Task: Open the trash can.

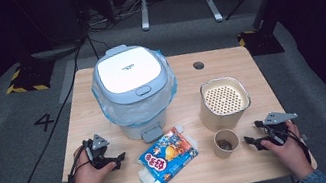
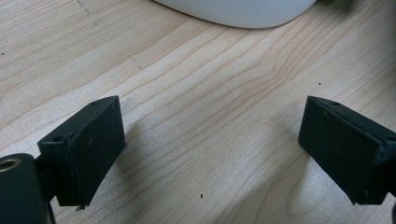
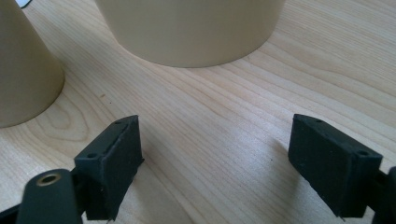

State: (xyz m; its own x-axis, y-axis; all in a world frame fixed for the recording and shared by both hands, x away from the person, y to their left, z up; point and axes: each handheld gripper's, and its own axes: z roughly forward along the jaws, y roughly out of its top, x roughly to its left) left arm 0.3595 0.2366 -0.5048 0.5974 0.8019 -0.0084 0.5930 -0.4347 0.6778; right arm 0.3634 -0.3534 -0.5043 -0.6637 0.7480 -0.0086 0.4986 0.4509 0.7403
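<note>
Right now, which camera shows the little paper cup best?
The high view. It looks down on the whole cup near the table's front edge, with something dark inside and the right gripper beside it. The right gripper view catches just a slice of its tan side at the left edge. The left gripper view looks at bare table.

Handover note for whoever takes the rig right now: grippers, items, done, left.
Left gripper: open, nothing between the jaws, resting on the table left of the snack bag.
Right gripper: open, holding nothing, just right of the small paper cup.
Items: lidded bin with liner at table centre, lid shut; beige strainer pot behind the cup; the cup has something dark inside.
Done: nothing visibly handled.
Left: likely bin the bag and the cup's contents.
</note>
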